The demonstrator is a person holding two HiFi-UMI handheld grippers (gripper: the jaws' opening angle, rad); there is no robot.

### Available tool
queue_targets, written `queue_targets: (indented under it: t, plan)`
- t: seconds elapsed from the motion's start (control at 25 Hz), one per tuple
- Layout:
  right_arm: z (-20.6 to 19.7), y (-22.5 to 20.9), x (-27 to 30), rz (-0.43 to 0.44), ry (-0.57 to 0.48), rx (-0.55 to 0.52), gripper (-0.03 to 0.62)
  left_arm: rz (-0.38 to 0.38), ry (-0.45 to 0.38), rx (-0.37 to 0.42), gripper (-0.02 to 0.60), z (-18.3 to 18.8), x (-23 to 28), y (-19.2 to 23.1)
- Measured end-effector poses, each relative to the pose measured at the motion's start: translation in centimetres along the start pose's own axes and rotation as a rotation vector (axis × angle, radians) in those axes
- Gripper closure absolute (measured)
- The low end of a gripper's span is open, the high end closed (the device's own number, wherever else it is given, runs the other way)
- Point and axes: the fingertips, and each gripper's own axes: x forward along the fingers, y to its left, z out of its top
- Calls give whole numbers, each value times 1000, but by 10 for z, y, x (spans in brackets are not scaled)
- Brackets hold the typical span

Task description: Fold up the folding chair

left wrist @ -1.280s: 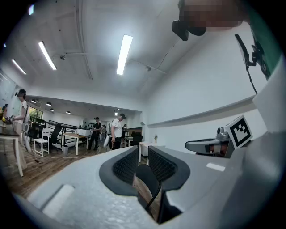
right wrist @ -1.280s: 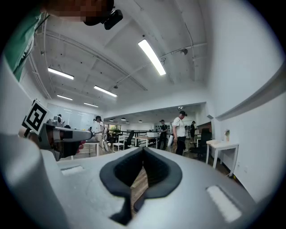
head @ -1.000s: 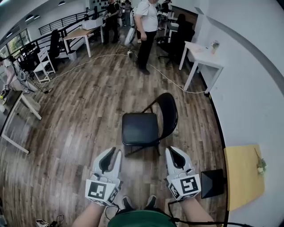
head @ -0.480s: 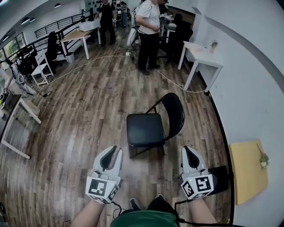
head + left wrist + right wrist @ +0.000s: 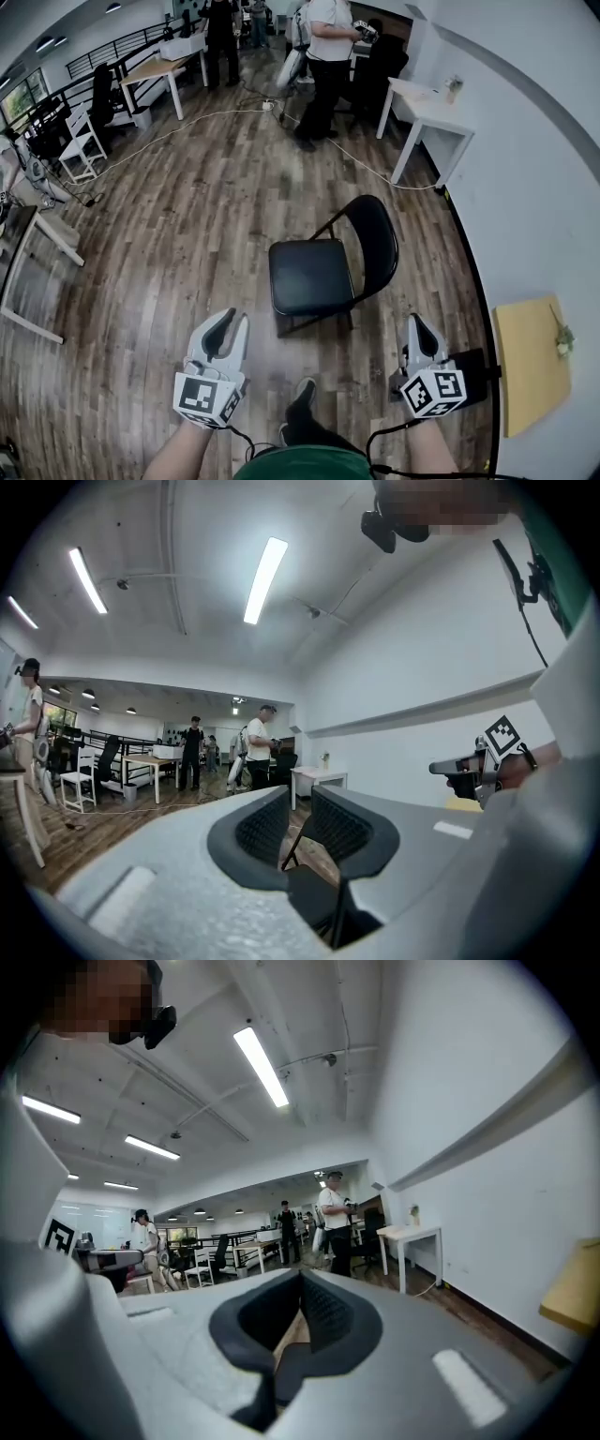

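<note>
The black folding chair (image 5: 309, 275) stands unfolded on the wood floor, its seat level and its curved backrest (image 5: 380, 246) to the right. My left gripper (image 5: 235, 320) is near the chair's front left, apart from it, with a narrow gap between its jaws and nothing in it. In the left gripper view, part of the chair (image 5: 314, 892) shows through that gap of the left gripper (image 5: 298, 801). My right gripper (image 5: 415, 324) is below the backrest, to the chair's right, shut and empty. In the right gripper view, the right gripper (image 5: 298, 1283) has its pads together.
A person in a white shirt (image 5: 328, 56) stands beyond the chair, with others farther back. A white table (image 5: 427, 101) stands by the right wall, and a cable (image 5: 375, 173) trails across the floor. A black box (image 5: 472, 367) and a yellow panel (image 5: 532, 361) lie at right.
The right gripper has swung out to the right and lower in the view. The left gripper has shifted a little lower. The chair now sits slightly nearer, and one foot has stepped forward.
</note>
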Motion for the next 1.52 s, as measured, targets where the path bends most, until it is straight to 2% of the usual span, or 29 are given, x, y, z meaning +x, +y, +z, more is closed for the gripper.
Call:
queue_targets:
  t: [0.08,0.2,0.48,0.72,0.92,1.08,1.28,1.52]
  plan:
    - [-6,-12,19,-25,3,29,591,-24,12,8,501,-3,15,9]
    - [-15,-26,49,-48,10,57,591,-35,36,8,555,-7,40,29]
    - [-15,-46,123,-60,33,46,591,14,67,28,555,-22,112,75]
    - [-9,-57,166,-64,37,34,591,-13,82,43,555,-29,168,83]
    - [-14,-66,181,-113,52,41,591,-86,121,24,554,-50,216,90]
    - [-26,-74,193,-185,66,32,591,-181,149,15,554,-81,260,99]
    - [-33,-82,212,-328,103,32,591,-302,196,-13,554,-116,317,128]
    - [-26,-73,226,-522,93,27,591,-453,289,23,554,-156,359,167]
